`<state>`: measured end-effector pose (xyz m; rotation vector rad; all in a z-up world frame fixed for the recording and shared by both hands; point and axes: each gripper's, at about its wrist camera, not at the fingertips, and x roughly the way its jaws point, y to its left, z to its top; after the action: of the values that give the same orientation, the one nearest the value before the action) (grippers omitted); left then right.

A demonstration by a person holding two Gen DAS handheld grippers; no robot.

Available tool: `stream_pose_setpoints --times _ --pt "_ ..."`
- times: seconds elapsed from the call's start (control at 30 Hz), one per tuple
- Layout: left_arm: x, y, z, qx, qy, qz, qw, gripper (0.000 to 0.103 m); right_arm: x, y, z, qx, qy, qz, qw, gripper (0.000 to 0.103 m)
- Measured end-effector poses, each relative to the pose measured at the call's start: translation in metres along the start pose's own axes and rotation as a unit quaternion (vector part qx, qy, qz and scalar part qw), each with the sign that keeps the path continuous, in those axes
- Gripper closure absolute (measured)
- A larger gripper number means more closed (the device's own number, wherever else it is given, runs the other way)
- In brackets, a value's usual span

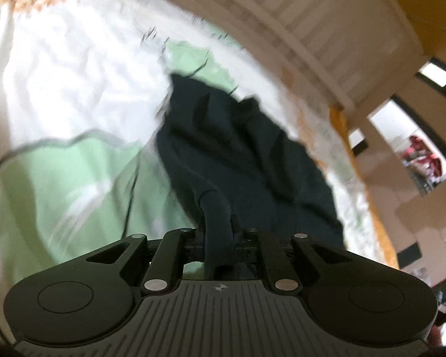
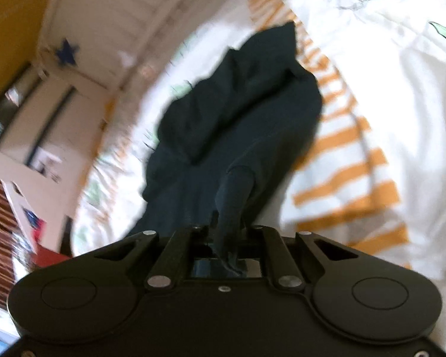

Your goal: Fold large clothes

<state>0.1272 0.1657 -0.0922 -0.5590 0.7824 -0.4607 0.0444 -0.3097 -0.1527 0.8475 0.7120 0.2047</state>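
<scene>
A dark navy garment [image 1: 246, 148] lies crumpled on a bed with a white, green and orange cover [image 1: 68, 68]. In the left wrist view my left gripper [image 1: 217, 208] is shut on a bunched edge of the garment, the cloth pulled up in a ridge between the jaws. The right wrist view shows the same dark garment [image 2: 238, 101] stretching away over the cover [image 2: 386, 95]. My right gripper [image 2: 232, 202] is shut on another pinched fold of it. The fingertips of both grippers are hidden by cloth. Both pictures are blurred.
A white slatted bed frame [image 1: 306, 20] runs along the far side of the bed, with a blue star on it [image 2: 66, 52]. A yellow wall [image 1: 425, 3] and white shelves [image 1: 401, 160] stand beyond. A cardboard box [image 2: 23, 160] is at the left.
</scene>
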Motion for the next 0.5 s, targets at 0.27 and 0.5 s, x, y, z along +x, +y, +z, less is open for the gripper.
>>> stream_pose_setpoints --times 0.27,0.5 --pt "0.019 -0.029 0.076 -0.001 -0.066 -0.046 0.9968 0.092 0.016 0.021 0.057 -0.005 -0.070 0.059 0.996 0.088" --pt "0.103 -0.040 0.135 -0.001 -0.084 -0.031 0.9959 0.092 0.054 0.021 0.125 -0.008 -0.114 0.052 0.992 0.087"
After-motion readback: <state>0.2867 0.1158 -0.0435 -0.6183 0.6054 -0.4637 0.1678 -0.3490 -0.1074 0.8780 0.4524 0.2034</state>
